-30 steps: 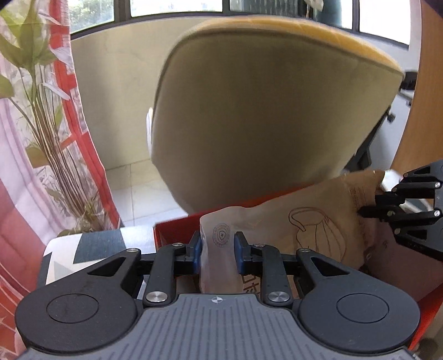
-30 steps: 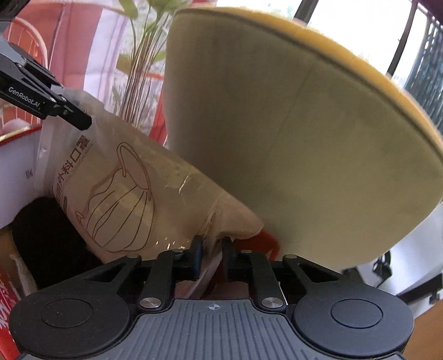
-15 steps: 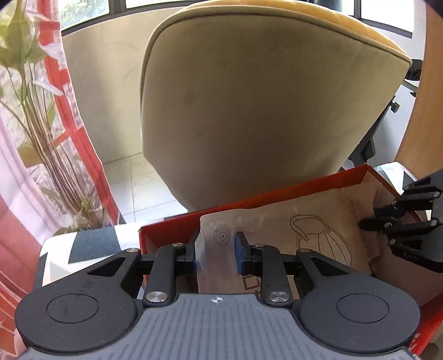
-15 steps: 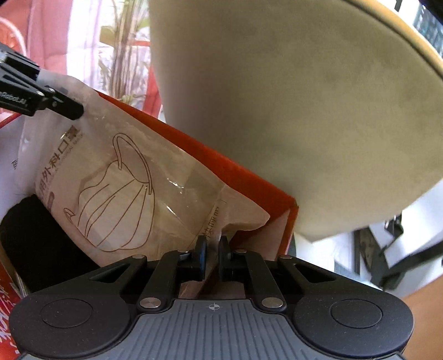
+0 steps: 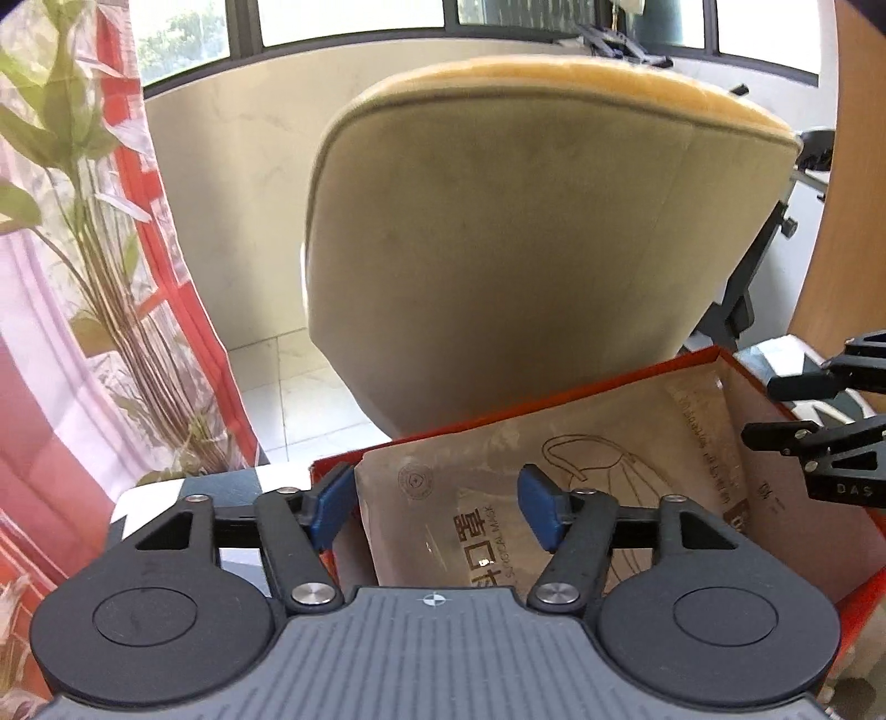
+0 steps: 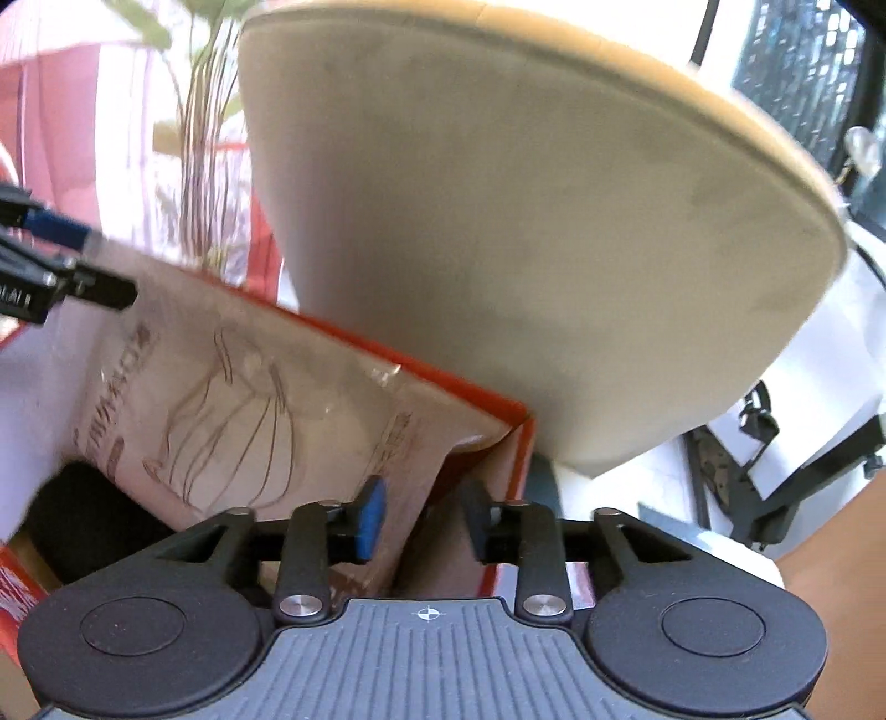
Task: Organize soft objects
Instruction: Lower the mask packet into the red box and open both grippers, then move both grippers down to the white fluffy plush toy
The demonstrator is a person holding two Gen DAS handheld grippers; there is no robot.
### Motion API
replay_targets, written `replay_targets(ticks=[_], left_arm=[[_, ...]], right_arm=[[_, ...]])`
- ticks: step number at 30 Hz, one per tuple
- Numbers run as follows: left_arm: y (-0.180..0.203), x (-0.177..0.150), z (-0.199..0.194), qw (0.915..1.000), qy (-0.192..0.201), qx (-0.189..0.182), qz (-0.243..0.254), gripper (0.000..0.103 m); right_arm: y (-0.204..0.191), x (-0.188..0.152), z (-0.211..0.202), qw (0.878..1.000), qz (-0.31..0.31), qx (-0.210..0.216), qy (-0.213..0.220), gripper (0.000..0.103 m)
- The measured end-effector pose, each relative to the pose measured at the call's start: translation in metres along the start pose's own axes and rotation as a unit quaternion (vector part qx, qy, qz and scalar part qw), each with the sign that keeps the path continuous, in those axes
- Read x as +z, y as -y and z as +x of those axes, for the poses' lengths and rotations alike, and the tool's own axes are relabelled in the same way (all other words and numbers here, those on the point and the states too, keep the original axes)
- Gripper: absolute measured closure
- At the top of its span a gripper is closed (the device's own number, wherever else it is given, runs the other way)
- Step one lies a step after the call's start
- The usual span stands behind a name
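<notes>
Releasing surgical-mask pack (image 5: 598,471) into red box (image 5: 692,360) at lower right, left gripper (image 5: 437,507) & right gripper (image 6: 423,512) jaws just opening, spread off it; next prob. backing out w/o snagging.

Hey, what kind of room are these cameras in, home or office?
Most likely a lived-in home room, perhaps a sunroom or study. A padded beige chair back stands before wide windows, a potted plant sits by a red-and-pink curtain, and a red box holds a surgical mask pack.
</notes>
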State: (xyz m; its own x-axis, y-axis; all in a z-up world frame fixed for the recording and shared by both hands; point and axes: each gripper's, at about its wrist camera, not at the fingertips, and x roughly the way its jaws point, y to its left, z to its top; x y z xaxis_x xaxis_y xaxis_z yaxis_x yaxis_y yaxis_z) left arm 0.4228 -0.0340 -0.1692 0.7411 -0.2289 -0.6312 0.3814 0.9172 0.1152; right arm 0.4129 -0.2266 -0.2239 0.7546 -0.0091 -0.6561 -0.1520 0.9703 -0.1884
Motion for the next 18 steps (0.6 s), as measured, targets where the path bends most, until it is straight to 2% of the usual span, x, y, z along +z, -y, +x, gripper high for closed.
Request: replay_targets(ticks=[3,5,9,10,12,18], left_arm=[[0.000,-0.003,-0.018,0.9998,0.019,-0.001,-0.007,0.024],[0.001,-0.006,-0.032,0.9993,0.032,-0.003,-0.017,0.010],[0.003,-0.016,-0.060,0.9982,0.052,-0.008,-0.028,0.003],[0.004,-0.019,-0.067,0.9980,0.055,-0.008,-0.030,0.000],[0.007,-0.023,-0.077,0.9975,0.061,-0.007,-0.035,0.000],[0.010,-0.045,-0.106,0.9966,0.065,-0.005,-0.050,0.000]], right_arm=[[0.007,-0.002,-0.023,0.999,0.024,0.003,0.027,0.049],[0.015,-0.005,-0.038,0.998,0.042,0.007,0.042,0.040],[0.025,-0.016,-0.068,0.994,0.087,0.014,0.067,0.014],[0.028,-0.019,-0.075,0.993,0.097,0.018,0.072,0.011],[0.030,-0.024,-0.089,0.990,0.115,0.025,0.083,0.000],[0.035,-0.046,-0.123,0.980,0.158,0.043,0.109,0.000]])
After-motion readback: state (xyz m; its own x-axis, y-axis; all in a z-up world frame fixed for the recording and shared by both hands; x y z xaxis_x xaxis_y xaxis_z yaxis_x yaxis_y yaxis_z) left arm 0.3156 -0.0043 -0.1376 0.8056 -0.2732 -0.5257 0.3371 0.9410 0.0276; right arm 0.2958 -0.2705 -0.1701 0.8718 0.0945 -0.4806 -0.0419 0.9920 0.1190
